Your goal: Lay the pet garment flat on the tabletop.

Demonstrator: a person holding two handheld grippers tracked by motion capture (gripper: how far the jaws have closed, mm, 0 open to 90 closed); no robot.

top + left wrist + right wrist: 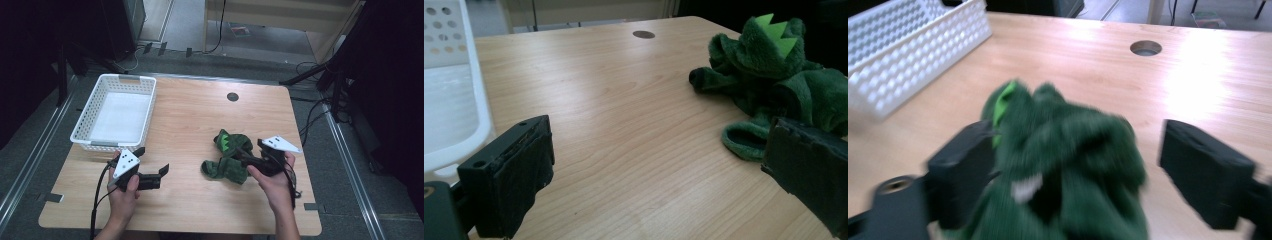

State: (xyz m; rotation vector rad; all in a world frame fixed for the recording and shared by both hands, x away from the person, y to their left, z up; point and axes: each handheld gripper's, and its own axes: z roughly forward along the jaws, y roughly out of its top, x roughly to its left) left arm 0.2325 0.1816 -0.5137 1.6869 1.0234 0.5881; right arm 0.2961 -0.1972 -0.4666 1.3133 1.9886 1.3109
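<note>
A green plush toy [230, 157] lay crumpled on the tabletop [190, 120], right of a white basket [116, 111]. The right tool [1075, 170] straddled it, jaws spread; the left tool [150, 167] was released. Soft, light; pinch a thick fold

Left hand [122, 192] comes in from bottom edge, forearm near straight up the high view, fist wrapped round the left gripper [152, 162]. Jaws spread wide, aimed right and slightly forward, low over the surface (nothing between them). Right hand [272, 182] enters from bottom too, forearm angled slightly left, holding the right gripper [1075, 170] pointed left. Its jaws also stand apart, not clamped; right gripper view is blurred, contact at the pads unclear.
</note>
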